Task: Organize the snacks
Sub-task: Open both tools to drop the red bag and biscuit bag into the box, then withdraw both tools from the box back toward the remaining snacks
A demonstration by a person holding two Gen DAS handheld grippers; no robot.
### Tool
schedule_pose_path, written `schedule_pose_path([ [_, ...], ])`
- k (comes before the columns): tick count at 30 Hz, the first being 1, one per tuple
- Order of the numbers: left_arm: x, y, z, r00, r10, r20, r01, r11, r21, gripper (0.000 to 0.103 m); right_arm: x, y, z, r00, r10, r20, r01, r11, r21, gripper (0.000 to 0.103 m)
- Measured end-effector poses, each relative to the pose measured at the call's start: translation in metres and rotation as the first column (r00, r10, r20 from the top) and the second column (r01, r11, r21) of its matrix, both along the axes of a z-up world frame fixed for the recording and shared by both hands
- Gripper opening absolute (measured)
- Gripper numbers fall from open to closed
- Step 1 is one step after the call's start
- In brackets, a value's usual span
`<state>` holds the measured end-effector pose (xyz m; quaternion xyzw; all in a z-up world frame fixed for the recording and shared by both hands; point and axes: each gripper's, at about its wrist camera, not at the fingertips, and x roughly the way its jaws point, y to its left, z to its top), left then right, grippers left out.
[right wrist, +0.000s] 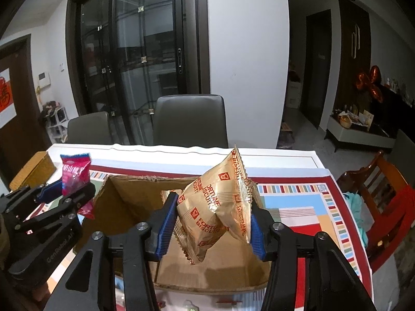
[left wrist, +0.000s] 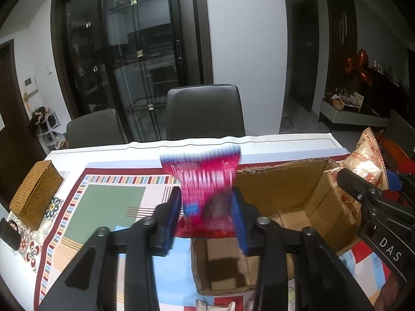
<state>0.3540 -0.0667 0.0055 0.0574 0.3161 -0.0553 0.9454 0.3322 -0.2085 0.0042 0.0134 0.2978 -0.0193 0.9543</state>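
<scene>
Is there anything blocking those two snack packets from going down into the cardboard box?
Nothing visible does. The gold foil biscuit packets in the right gripper hang over the open brown cardboard box. The pink plastic candy packet in the left gripper sits above the box's near corner.

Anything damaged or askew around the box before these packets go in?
The brown cardboard box has a ragged, torn far rim. The gold biscuit packet hangs tilted between the right gripper's pads. Nothing is spilled.
</scene>
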Motion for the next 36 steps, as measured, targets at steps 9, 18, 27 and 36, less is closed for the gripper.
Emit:
schedule_pose_path([
  [9,-0.007,0.004,0.009,0.999,0.029,0.032,-0.029,1.000,0.011,0.077,-0.004,-0.005,0.003,1.000,-0.023,0.004,0.023,1.000,-0.015,0.077],
  [18,-0.018,0.006,0.010,1.000,0.020,0.016,-0.020,1.000,0.002,0.080,-0.017,-0.010,0.010,0.998,-0.056,0.027,0.057,0.998,-0.033,0.079],
  [27,-0.035,0.005,0.016,1.000,0.022,0.021,-0.022,1.000,-0.003,0.080,-0.037,-0.021,0.016,0.995,-0.086,0.040,0.088,0.995,-0.049,0.079],
  [36,-0.061,0.003,0.019,0.999,0.013,0.039,-0.014,1.000,0.017,0.080,-0.058,-0.026,0.015,0.994,-0.106,0.029,0.107,0.994,-0.038,0.079],
])
